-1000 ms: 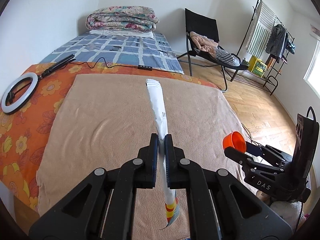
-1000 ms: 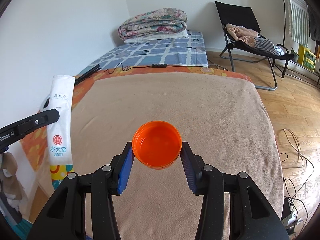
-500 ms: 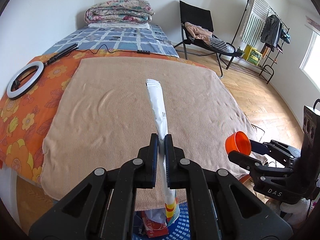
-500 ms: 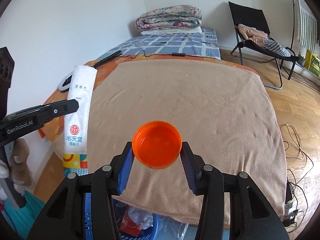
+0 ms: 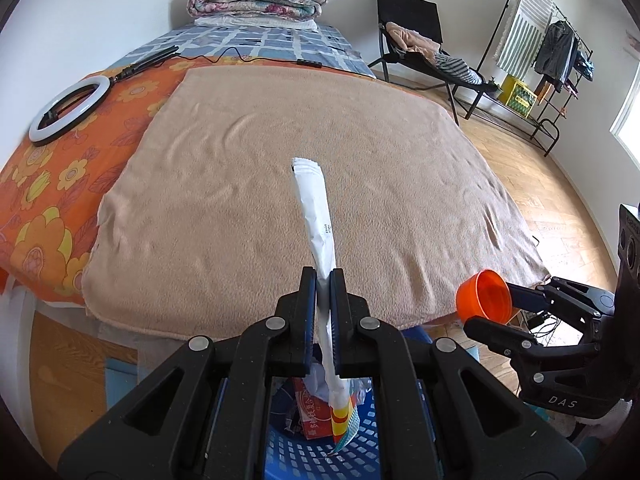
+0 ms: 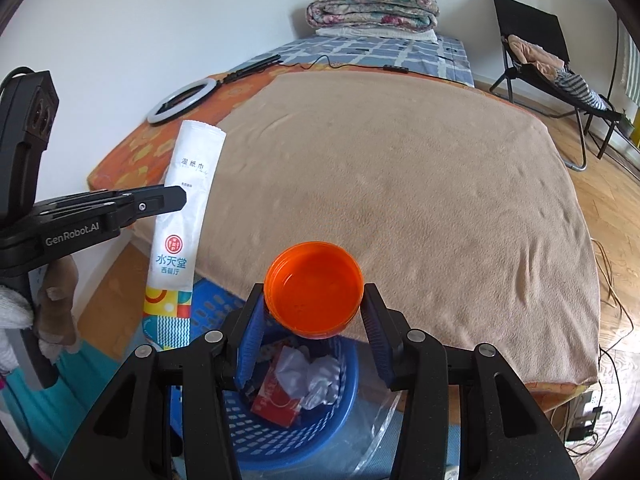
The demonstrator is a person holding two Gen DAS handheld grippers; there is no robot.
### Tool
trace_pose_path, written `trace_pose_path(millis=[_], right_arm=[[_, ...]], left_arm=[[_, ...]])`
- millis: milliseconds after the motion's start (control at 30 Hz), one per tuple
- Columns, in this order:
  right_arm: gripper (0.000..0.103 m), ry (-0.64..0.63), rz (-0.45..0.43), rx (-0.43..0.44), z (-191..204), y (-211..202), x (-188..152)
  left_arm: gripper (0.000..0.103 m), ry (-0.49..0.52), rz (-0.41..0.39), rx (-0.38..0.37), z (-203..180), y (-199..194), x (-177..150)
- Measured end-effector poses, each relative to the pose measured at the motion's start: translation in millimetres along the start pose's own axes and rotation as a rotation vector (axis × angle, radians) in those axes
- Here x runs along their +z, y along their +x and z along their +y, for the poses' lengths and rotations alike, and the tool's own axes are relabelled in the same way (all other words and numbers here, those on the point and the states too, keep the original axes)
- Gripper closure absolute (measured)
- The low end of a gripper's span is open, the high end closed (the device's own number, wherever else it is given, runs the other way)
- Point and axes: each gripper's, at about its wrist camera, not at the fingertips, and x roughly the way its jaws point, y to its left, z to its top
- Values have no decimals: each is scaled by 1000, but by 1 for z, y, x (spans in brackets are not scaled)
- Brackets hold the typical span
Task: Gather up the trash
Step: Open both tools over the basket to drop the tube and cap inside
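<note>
The long white wet-wipe sachet with a colourful printed end (image 5: 320,236) is light, thin and floppy, so the left hand-held gripper (image 5: 323,280) clamps it flat-on near its middle, while the shallow round orange plastic lid (image 6: 314,289), light, stiff and rather slick, sits pinched across its rim in the right hand-held gripper (image 6: 313,312). Compared with a second ago, both pieces have drawn back from over the beige blanket to hang above the blue perforated plastic basket (image 6: 288,436), then out of view, where crumpled trash lies.

"GenRobot.AI" on left gripper (image 6: 182,200)
</note>
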Motion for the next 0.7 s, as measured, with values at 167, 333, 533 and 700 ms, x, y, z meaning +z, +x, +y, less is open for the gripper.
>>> trace_pose_path(millis=[167, 333, 533, 700], right_arm=[[58, -42, 44, 20, 17, 11, -16], [58, -70, 94, 25, 27, 23, -32], [58, -86, 147, 28, 35, 36, -49], [58, -95, 185, 32, 37, 46, -59]], left_arm=[[98, 8, 23, 11, 2, 3, -19], [98, 26, 49, 15, 0, 9, -36], [98, 52, 59, 21, -3, 11, -53], [98, 62, 91, 10, -3, 18, -61]])
